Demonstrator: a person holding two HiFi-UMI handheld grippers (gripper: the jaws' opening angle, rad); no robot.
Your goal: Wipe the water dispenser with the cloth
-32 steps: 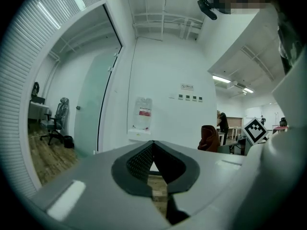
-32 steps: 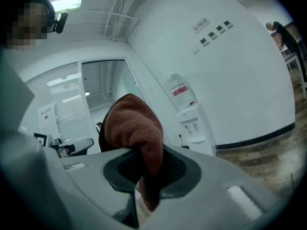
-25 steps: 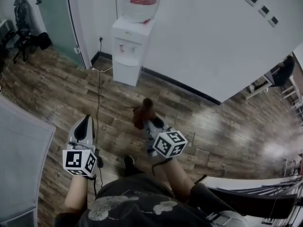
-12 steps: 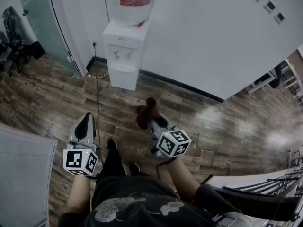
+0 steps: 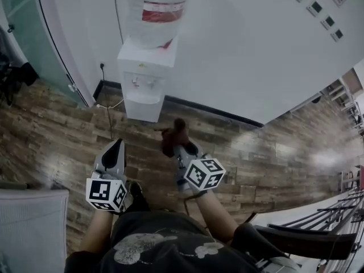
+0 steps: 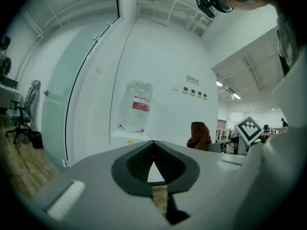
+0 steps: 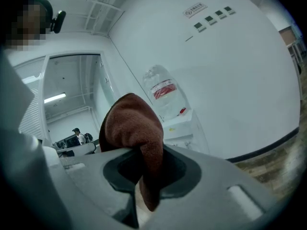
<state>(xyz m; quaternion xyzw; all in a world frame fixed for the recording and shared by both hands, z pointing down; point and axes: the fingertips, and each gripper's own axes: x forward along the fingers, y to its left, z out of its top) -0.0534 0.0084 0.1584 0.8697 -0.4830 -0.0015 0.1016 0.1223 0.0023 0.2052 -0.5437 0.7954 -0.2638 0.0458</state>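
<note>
The white water dispenser stands against the wall with a clear bottle on top; it also shows in the left gripper view and the right gripper view. My right gripper is shut on a brown cloth, bunched above the jaws, a short way in front of the dispenser. My left gripper is shut and holds nothing, its tips meeting. It hangs to the left of the cloth, also short of the dispenser.
A black cable runs over the wood floor from a wall socket left of the dispenser. A glass partition stands at the far left. A grey surface lies at the lower left, a desk edge and chair at the lower right.
The person has stepped toward the dispenser, which now looks nearer and larger. Both grippers have come forward with them; the cloth stays in the right gripper.
</note>
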